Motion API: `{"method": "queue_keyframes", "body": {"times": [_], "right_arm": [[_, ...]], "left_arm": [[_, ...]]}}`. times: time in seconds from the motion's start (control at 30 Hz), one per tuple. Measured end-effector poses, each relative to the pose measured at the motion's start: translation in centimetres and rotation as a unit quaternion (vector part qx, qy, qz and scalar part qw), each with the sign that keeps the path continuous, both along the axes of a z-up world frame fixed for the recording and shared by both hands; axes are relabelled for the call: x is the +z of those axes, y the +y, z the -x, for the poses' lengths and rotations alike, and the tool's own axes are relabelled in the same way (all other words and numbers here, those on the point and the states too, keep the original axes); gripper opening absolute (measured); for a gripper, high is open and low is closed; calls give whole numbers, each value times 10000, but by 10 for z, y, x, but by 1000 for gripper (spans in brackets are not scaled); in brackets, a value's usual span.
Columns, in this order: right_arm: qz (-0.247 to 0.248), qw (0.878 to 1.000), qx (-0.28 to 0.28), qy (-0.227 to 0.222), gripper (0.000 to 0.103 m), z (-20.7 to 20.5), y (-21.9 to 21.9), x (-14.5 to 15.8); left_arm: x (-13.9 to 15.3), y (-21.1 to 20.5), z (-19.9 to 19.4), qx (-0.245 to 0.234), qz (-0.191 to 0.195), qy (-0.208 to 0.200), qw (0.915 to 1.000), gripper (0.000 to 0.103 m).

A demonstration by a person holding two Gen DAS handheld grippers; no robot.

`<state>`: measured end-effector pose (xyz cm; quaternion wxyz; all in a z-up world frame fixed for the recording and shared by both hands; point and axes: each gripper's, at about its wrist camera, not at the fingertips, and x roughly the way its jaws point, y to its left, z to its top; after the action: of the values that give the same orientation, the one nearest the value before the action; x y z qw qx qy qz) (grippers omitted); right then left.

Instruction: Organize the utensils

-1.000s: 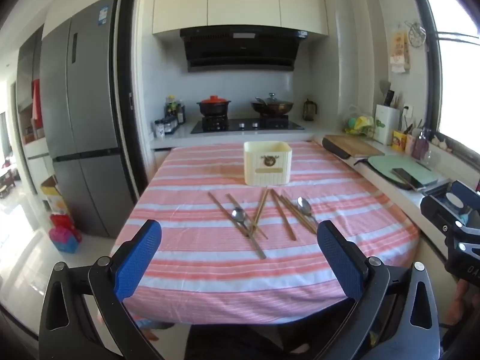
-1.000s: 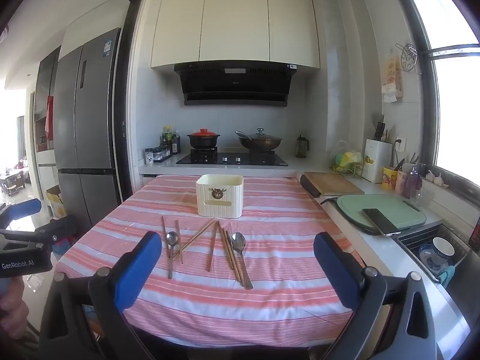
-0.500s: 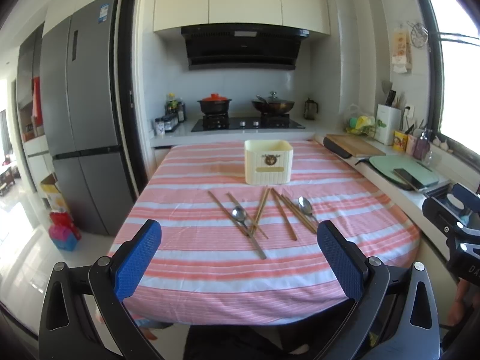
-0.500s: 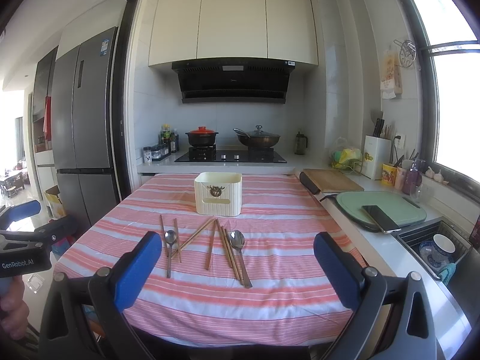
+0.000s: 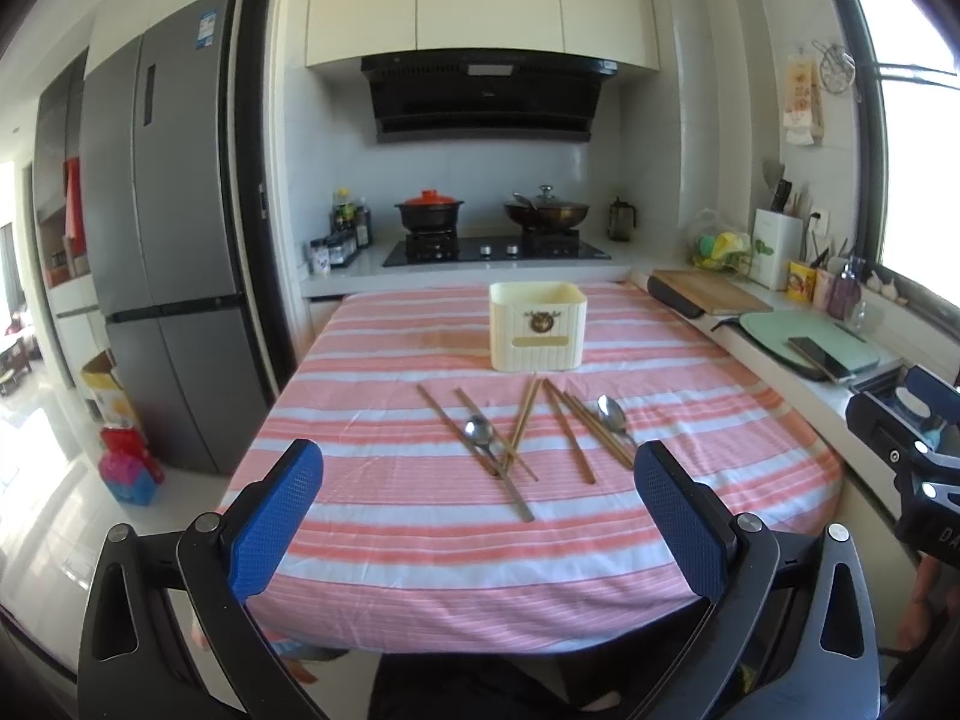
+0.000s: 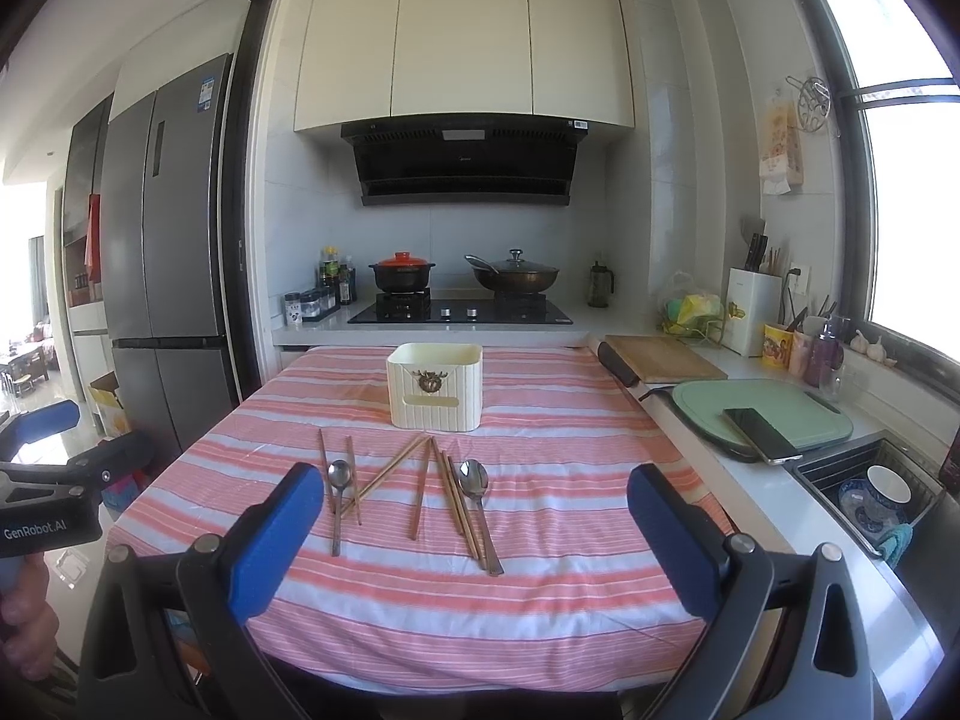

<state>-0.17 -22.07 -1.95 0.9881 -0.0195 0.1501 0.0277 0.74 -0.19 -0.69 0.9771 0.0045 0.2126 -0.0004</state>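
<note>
A cream utensil holder (image 5: 537,326) (image 6: 435,386) stands upright on the pink-and-white striped table (image 5: 420,540) (image 6: 540,588). In front of it lie several wooden chopsticks (image 5: 569,431) (image 6: 421,497) and two metal spoons, one on the left (image 5: 480,433) (image 6: 338,476) and one on the right (image 5: 611,410) (image 6: 474,478). My left gripper (image 5: 477,523) is open and empty, above the table's near edge. My right gripper (image 6: 474,530) is open and empty, also short of the utensils.
A counter runs along the right with a wooden board (image 6: 660,357), a green board (image 6: 774,408) carrying a phone (image 6: 761,435), and a sink (image 6: 870,486) with bowls. A stove with pots (image 5: 489,222) is behind the table. A fridge (image 5: 162,240) stands at left.
Both grippers have edged slightly forward toward the table and stay open. The utensils have not moved.
</note>
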Motion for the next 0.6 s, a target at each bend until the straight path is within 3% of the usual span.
{"method": "queue_keyframes", "body": {"times": [0.6], "right_arm": [[-24, 10000, 35, 24, 103, -6, -1, 0]], "left_arm": [[-2, -3, -4, 14, -70, 9, 10000, 103]]}}
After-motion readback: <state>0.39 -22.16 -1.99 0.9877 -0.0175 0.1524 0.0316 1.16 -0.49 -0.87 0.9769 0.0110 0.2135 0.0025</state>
